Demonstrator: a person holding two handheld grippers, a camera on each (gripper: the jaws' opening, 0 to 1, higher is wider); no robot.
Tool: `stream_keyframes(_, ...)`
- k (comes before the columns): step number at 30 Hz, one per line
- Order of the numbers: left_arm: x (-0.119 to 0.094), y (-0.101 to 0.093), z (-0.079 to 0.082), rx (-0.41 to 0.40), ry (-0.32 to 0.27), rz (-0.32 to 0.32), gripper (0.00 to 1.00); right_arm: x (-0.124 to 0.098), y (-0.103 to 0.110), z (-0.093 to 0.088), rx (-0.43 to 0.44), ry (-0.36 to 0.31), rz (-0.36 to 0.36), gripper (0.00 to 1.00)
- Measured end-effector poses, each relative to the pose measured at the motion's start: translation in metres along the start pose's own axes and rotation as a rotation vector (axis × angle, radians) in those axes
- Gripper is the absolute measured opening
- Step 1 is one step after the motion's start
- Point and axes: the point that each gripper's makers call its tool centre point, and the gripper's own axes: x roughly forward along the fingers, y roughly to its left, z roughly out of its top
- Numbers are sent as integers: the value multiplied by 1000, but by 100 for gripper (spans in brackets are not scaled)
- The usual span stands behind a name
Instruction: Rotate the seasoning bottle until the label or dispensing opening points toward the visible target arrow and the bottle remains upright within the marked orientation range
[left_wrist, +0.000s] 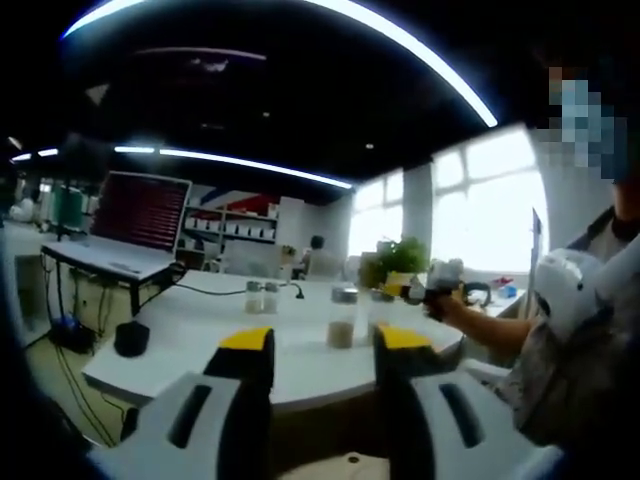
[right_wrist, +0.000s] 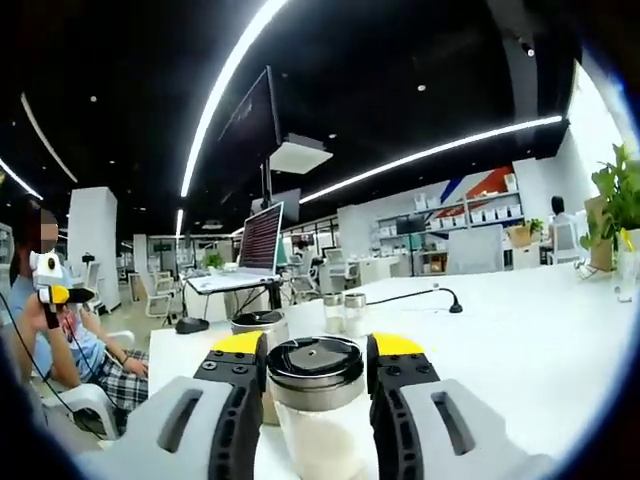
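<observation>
Right gripper (right_wrist: 316, 372) clamps the seasoning bottle (right_wrist: 316, 400) on the table (right_wrist: 520, 340); twisting off-axis could tip it. Left gripper (left_wrist: 325, 345) hangs open.

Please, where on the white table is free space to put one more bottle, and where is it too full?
Right gripper view: the white table is bare right of the right tongs, from the seasoning bottle they close on, out to the plant. It is crowded at the second bottle and two small shakers behind.
</observation>
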Motion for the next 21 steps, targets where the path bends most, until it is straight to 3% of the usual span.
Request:
stream_keyframes(10,-1,-2,-2,1,6,-6,42,-2,5,-5,-2,50,67,37)
stream_keyframes(21,1,-4,-5,-8,7,-15,42,-6,4,-6,34,23,182,37)
